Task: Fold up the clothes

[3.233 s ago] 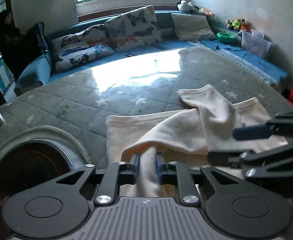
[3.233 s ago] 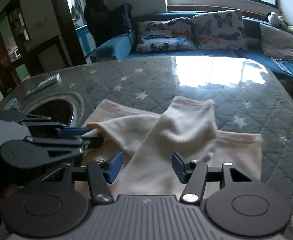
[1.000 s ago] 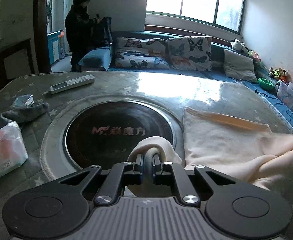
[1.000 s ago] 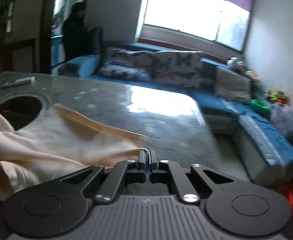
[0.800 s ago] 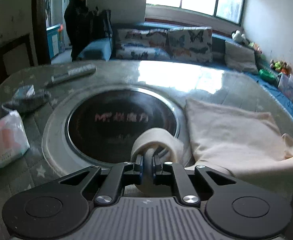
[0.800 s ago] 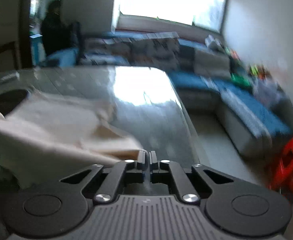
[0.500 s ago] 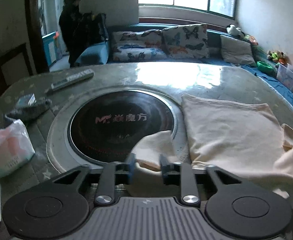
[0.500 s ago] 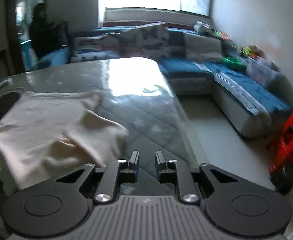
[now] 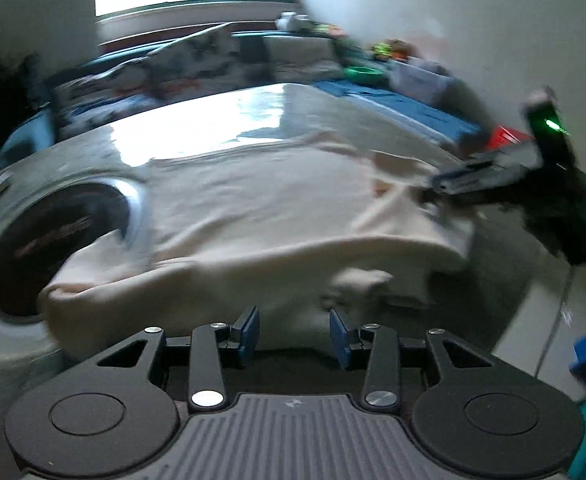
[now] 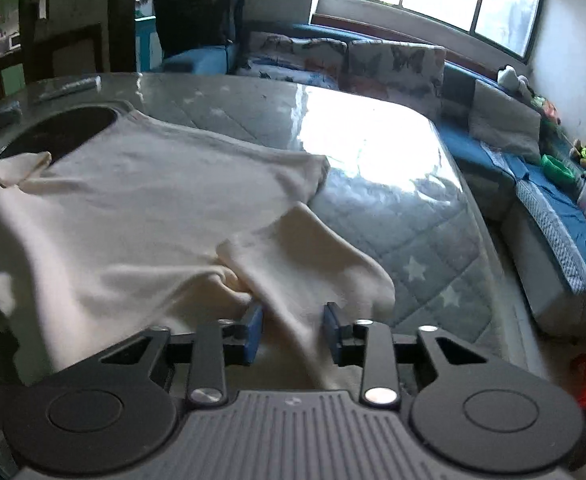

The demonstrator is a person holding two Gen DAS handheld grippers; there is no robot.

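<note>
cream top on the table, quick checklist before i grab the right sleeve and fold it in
1. Right gripper open: ok, jaws apart.
2. Right sleeve between its jaws: ok, cloth lies in the gap.
3. Left gripper free: ok, open, nothing held.
4. Cream top spread flat: not ok, wrinkled near the sleeve, and the near hem bunches in the left wrist view.
5. Top fully on the quilted table: not ok, one end overlaps the round black cooktop.
6. Left sleeve laid out: cannot tell, only a folded bit shows.
</note>
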